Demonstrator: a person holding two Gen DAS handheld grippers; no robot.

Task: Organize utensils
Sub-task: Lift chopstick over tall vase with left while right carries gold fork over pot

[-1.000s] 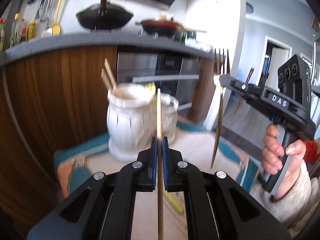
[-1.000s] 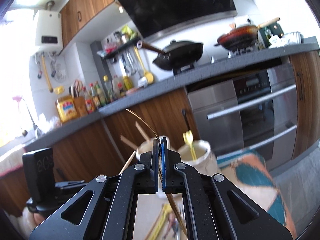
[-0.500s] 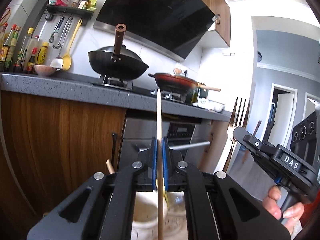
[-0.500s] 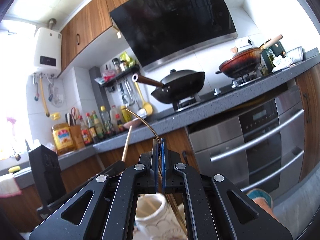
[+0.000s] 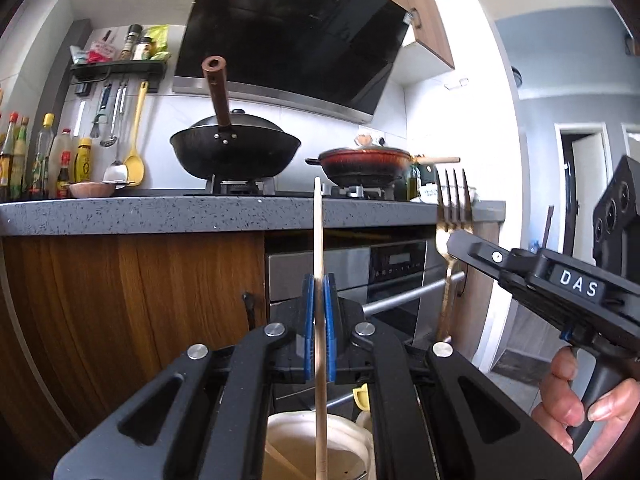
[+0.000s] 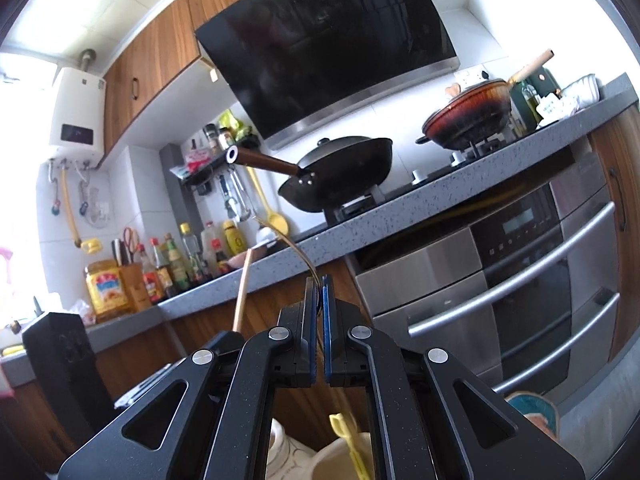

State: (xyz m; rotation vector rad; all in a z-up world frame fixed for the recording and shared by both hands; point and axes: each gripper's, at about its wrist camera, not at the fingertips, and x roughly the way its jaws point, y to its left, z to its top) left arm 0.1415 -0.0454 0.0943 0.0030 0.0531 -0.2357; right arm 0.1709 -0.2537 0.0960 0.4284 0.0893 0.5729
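Note:
My left gripper (image 5: 319,280) is shut on a wooden chopstick (image 5: 319,240) held upright, its lower end hanging over the mouth of a white ceramic holder (image 5: 316,444). My right gripper (image 6: 319,280) is shut on a gold fork (image 6: 298,252), seen edge-on; in the left wrist view the fork (image 5: 452,204) stands tines-up in the right gripper (image 5: 454,244) at the right. The chopstick (image 6: 243,292) also shows at the left of the right wrist view. Below the right gripper stand the white holder (image 6: 280,452) and a second cream holder (image 6: 340,460) with a yellow utensil (image 6: 348,440) in it.
A kitchen counter (image 5: 160,216) with a black wok (image 5: 236,152) and a red pan (image 5: 366,162) runs behind. A steel oven (image 6: 520,280) sits under it. Sauce bottles (image 6: 180,264) line the counter's left. A patterned mat (image 6: 532,410) shows at lower right.
Both grippers have risen and tilted up with their utensils. The holders dropped from mid-view to the bottom edge. The chopstick now hangs over the white holder's mouth.

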